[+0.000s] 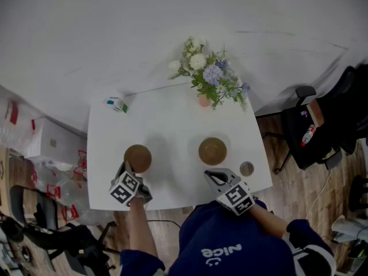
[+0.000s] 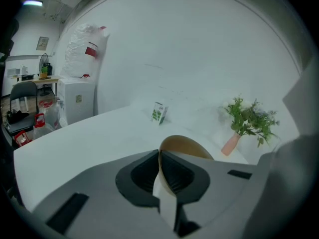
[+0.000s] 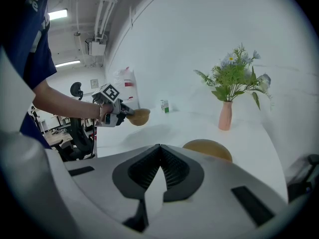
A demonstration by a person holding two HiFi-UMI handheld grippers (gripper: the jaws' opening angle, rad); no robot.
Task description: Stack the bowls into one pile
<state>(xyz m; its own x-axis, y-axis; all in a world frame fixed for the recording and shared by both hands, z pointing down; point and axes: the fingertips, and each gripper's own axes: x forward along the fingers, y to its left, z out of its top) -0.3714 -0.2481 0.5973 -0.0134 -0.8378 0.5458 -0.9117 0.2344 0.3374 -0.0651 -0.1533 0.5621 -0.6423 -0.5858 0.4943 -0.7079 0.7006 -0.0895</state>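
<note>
Two brown bowls are on the white table (image 1: 172, 119). My left gripper (image 1: 127, 167) is shut on the near rim of the left bowl (image 1: 138, 158). In the left gripper view that thin rim (image 2: 160, 158) sits pinched between the jaws, with the bowl (image 2: 185, 146) just beyond. The right gripper view shows this bowl (image 3: 139, 116) held clear of the tabletop, its shadow below. The second bowl (image 1: 213, 151) rests at the middle right, just ahead of my right gripper (image 1: 208, 174). That gripper (image 3: 158, 148) is shut on nothing, short of the bowl (image 3: 209, 148).
A pink vase of flowers (image 1: 206, 79) stands at the table's far edge and a small green-and-white carton (image 1: 118, 104) at the far left corner. A small round dark object (image 1: 246, 168) lies near the front right corner. Office chairs (image 1: 313, 125) stand to the right.
</note>
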